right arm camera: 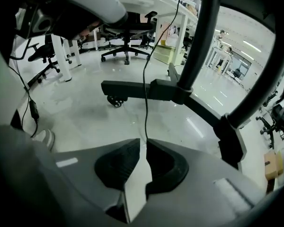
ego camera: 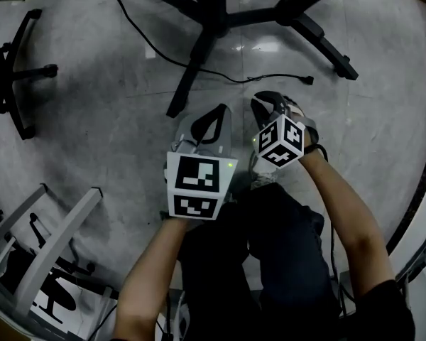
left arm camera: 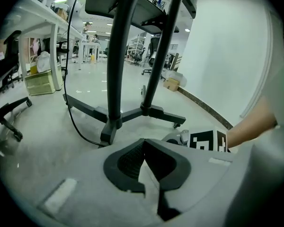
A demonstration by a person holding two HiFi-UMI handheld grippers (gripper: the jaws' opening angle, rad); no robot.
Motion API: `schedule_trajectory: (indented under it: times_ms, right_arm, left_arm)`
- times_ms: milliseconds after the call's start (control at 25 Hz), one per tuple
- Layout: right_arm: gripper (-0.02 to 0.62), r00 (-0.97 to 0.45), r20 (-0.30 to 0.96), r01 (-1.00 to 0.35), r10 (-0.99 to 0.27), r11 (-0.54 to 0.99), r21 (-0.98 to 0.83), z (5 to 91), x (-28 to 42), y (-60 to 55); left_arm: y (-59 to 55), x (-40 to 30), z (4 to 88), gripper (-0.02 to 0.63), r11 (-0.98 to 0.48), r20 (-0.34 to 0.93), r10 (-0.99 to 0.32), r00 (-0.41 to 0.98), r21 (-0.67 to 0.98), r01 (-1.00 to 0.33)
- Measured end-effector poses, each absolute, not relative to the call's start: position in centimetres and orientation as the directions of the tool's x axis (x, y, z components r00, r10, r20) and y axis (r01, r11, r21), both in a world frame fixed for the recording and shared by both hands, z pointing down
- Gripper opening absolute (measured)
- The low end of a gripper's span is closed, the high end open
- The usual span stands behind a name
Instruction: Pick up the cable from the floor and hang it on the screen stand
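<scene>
1. While the person is holding both grippers side by side over the grey floor (ego camera: 113, 133), neither one is gripping anything.
2. Left gripper (ego camera: 220, 112) (left arm camera: 144, 142): the jaws are sitting fully together with nothing between them, and they are pointing at the base of the screen stand (ego camera: 213, 16) (left arm camera: 118, 79) (right arm camera: 146, 90).
3. Right gripper (ego camera: 266, 101) (right arm camera: 146, 141): the jaws are closing down to a hairline slit, and they are empty too.
4. Cable (ego camera: 255, 78) (left arm camera: 67, 108) (right arm camera: 146, 103): it is lying on the floor. In the head view it is running in from the top left and passing under one stand leg. It is ending in a loose plug (ego camera: 309, 80) near the right gripper's tip, but apart from it.
5. In the right gripper view, the cable is showing as a thin dark line across the floor, running straight down to the jaw tips. That view is not settling contact, but the head view is showing the cable flat on the floor and clear of the jaws.
6. In the left gripper view, the cable is coming down from beside the screen. It is then curving over the floor to the foot of the nearer post.
7. The stand is black, with its legs splaying out and two posts rising from them. It is standing just ahead of both grippers.
8. An office chair base (ego camera: 14, 77) is sitting at far left and a white table frame (ego camera: 57, 240) at lower left, both well apart from the plug.
</scene>
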State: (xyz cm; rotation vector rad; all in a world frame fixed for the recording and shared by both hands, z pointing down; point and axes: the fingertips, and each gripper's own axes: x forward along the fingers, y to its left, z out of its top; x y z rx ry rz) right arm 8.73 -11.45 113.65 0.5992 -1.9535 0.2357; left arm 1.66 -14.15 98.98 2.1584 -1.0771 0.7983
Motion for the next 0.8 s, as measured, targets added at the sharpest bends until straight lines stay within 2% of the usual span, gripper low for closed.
schedule_trajectory:
  times_ms: [280,520,640,800]
  right_arm:
    - [0.071,-0.308,0.889,-0.446,-0.339,0.877,0.179,120.4,7.5,-13.8]
    - [0.072,-0.293,0.884,-0.407,-0.363,0.884,0.228,123.5,6.3,-15.0]
    - [0.03,-0.286,0.877,-0.407,-0.386,0.878,0.254,124.0,6.2,-15.8]
    - [0.014,-0.3,0.863,-0.409,-0.406,0.872,0.268,122.9,6.1,-15.8]
  left_arm:
    - [-16.1,0.1,102.9,0.001,-0.521,0.704,-0.513,0.492,0.201,-0.83]
    - [-16.2,-1.2,105.2,0.0,-0.53,0.708,-0.511,0.488,0.188,-0.827]
    - [-16.6,-1.7,105.4,0.0,-0.527,0.702,-0.52,0.487,0.186,-0.829]
    - [-16.4,-2.2,105.5,0.0,-0.519,0.708,-0.519,0.479,0.185,-0.835]
